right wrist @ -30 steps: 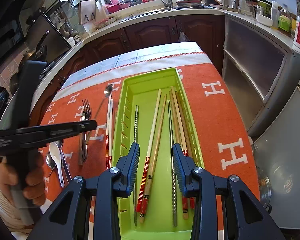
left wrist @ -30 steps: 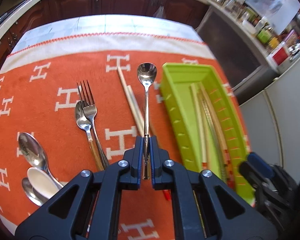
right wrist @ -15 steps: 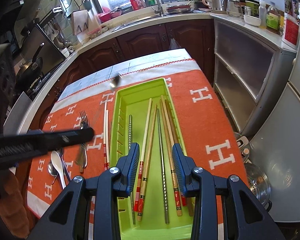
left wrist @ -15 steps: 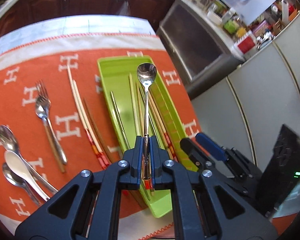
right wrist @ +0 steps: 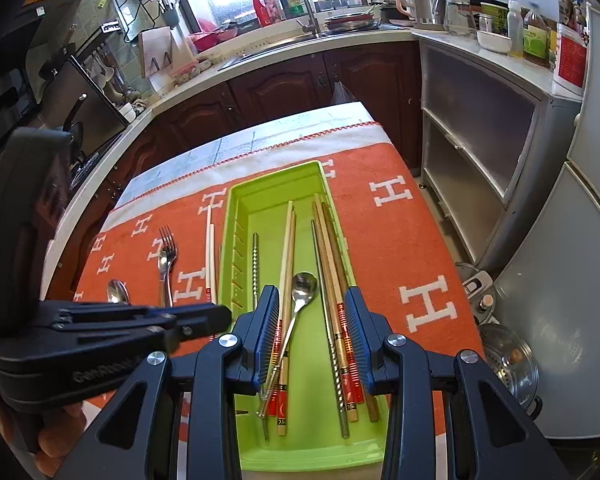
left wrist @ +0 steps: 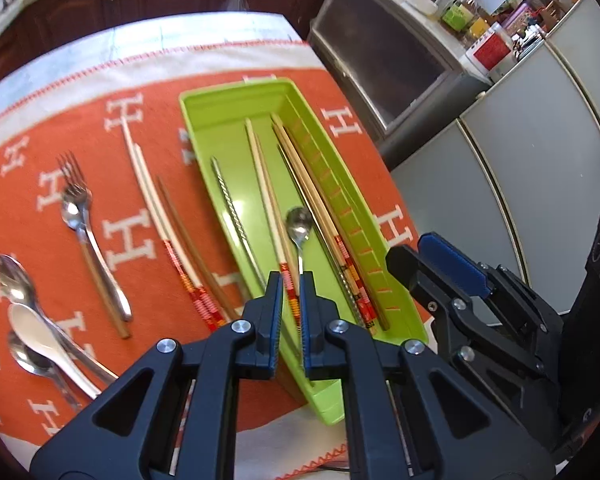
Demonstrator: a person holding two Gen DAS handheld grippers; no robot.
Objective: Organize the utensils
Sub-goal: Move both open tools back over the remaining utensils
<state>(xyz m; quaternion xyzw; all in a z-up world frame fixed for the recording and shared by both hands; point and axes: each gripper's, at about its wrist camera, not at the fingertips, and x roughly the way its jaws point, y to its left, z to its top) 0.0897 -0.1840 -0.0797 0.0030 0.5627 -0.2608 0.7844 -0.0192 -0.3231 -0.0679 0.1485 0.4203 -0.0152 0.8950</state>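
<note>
A metal spoon (left wrist: 299, 222) (right wrist: 304, 286) lies loose in the green tray (left wrist: 236, 100) (right wrist: 272, 176), slanting across several chopsticks (right wrist: 288, 248) there. My left gripper (left wrist: 290, 280) (right wrist: 224, 316) hovers over the tray's near left side. Its jaws stand a narrow slit apart with nothing in them. My right gripper (right wrist: 311, 296) (left wrist: 414, 252) is open above the tray's near end, holding nothing. On the orange cloth left of the tray lie a white chopstick pair (left wrist: 152, 200), a brown chopstick (left wrist: 184, 232), a fork (left wrist: 74, 184), and metal spoons (left wrist: 12, 280) with a white one (left wrist: 36, 328).
The orange cloth (right wrist: 396, 240) with white H letters covers the table. A grey cabinet (right wrist: 472, 128) stands right of the table, with a pot lid (right wrist: 508, 368) on the floor beside it. A person's hand (right wrist: 52, 440) grips the left tool.
My left gripper swung right from over the cloth to over the tray. The spoon it held left its jaws and now lies in the tray. The right gripper rose a little.
</note>
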